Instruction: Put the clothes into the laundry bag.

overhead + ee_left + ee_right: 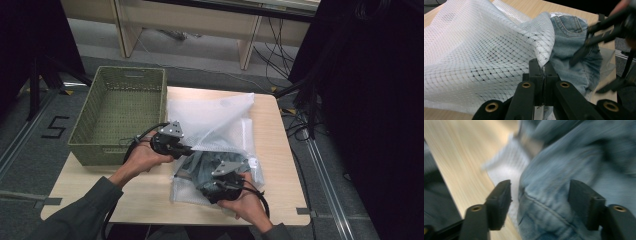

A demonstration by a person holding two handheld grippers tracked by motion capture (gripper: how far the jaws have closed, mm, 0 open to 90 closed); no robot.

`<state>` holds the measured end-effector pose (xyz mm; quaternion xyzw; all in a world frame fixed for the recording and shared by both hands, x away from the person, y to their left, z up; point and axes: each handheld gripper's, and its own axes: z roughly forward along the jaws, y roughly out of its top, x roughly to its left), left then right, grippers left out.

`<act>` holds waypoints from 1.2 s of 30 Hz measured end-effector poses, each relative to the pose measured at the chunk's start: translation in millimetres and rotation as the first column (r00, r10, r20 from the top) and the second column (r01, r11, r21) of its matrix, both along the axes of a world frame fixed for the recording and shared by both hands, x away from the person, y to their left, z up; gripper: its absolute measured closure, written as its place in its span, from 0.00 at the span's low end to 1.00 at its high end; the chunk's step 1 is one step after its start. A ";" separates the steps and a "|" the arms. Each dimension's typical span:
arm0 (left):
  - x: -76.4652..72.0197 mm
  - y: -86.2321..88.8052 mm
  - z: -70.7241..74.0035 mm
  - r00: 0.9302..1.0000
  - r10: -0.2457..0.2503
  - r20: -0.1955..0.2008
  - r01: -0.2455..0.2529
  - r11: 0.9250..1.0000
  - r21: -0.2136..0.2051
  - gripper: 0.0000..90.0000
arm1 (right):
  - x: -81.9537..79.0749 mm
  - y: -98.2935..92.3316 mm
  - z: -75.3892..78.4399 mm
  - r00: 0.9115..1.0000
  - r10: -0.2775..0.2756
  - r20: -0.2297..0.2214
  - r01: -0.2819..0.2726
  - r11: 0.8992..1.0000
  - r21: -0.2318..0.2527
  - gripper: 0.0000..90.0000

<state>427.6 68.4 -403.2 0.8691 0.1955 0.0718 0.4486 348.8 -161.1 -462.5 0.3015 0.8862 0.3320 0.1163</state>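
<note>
A white mesh laundry bag (212, 120) lies across the wooden table (150, 190), with blue jeans (202, 162) partly inside its mouth. My left gripper (189, 149) is shut on the bag's raised edge, and in the left gripper view the jaws (543, 67) pinch the mesh (481, 55) beside the jeans (574, 37). My right gripper (207, 176) sits at the near side of the bag, over the jeans. In the blurred right gripper view it (540, 188) stands open, with a fold of the denim (549, 202) between the pads, which do not press on it.
A green woven basket (85, 145) stands at the table's left side and hangs over its edge. A person's hands and grey sleeves come in from the bottom. Black stands and cables line the floor to the right.
</note>
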 end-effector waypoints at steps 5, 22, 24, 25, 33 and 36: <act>-3.5 -1.8 1.2 1.000 -0.005 0.005 0.005 1.000 0.003 0.98 | -0.2 19.9 -23.4 0.999 0.036 0.011 -0.033 0.974 -0.223 0.42; -14.8 -13.6 5.9 0.999 -0.039 -0.017 0.038 0.999 -0.015 0.98 | 39.1 -0.1 32.6 0.984 -0.114 0.140 0.106 0.992 0.061 0.85; -16.1 -14.8 7.8 0.999 -0.034 -0.002 0.034 0.999 0.008 0.98 | 51.8 1.6 39.7 0.979 -0.143 0.148 0.130 0.987 0.093 0.85; -15.5 -14.8 7.6 0.999 -0.037 0.000 0.037 0.999 0.015 0.98 | 56.1 3.2 38.2 0.978 -0.151 0.144 0.138 0.986 0.098 0.85; -7.8 -2.5 -10.3 1.000 0.004 -0.030 -0.002 0.999 0.039 0.96 | 68.5 -6.6 9.3 0.982 -0.190 0.009 0.188 0.977 0.105 0.83; -9.1 -0.2 -12.4 1.000 0.010 -0.012 -0.010 0.999 0.044 0.91 | 65.5 -3.8 7.1 0.985 -0.172 0.013 0.170 0.982 0.084 0.83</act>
